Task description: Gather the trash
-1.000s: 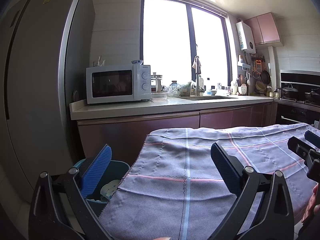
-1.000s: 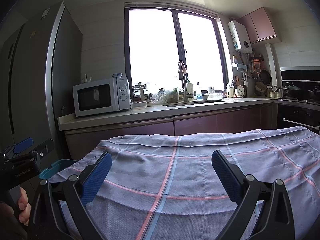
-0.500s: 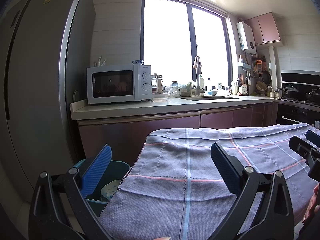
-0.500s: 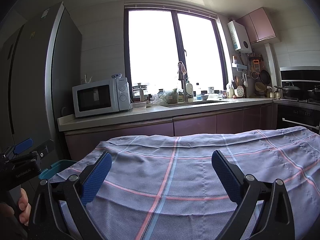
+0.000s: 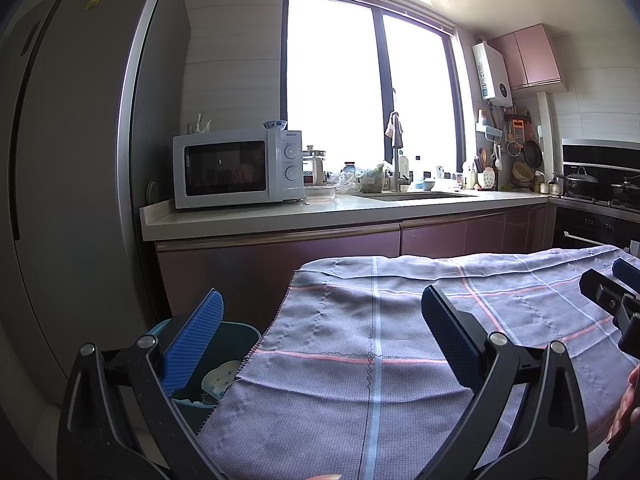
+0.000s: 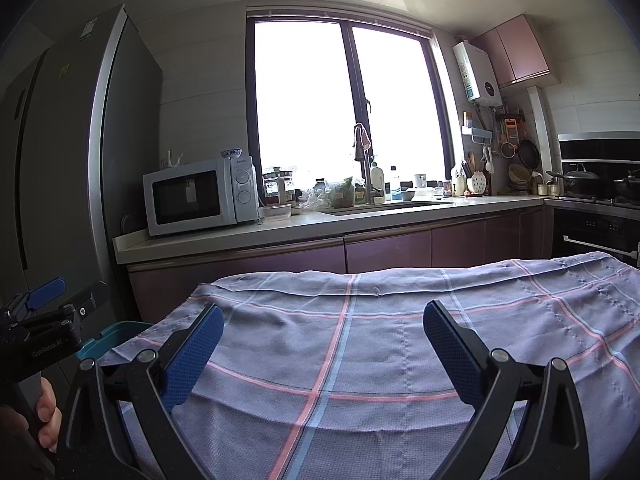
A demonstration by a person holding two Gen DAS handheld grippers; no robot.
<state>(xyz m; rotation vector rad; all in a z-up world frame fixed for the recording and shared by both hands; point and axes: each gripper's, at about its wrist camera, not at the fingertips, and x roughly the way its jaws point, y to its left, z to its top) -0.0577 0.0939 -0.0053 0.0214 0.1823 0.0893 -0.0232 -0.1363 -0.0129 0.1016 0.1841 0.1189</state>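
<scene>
- The left tongs (image 5: pixel 320 336) gape wide over the left edge of the cloth-covered worktop (image 5: pixel 400 344), with nothing between the blue pads (image 5: pixel 192 340).
- The right tongs (image 6: pixel 322 344) also stand wide open and empty above the checked cloth (image 6: pixel 360 344).
- A teal bin (image 5: pixel 236 336) sits below and behind the left tongs' left finger, just beside the cloth's edge; pale trash (image 5: pixel 220 376) lies inside it.
- A hand (image 6: pixel 44 416) grips the left tongs' handle, left of the right tongs.
</scene>
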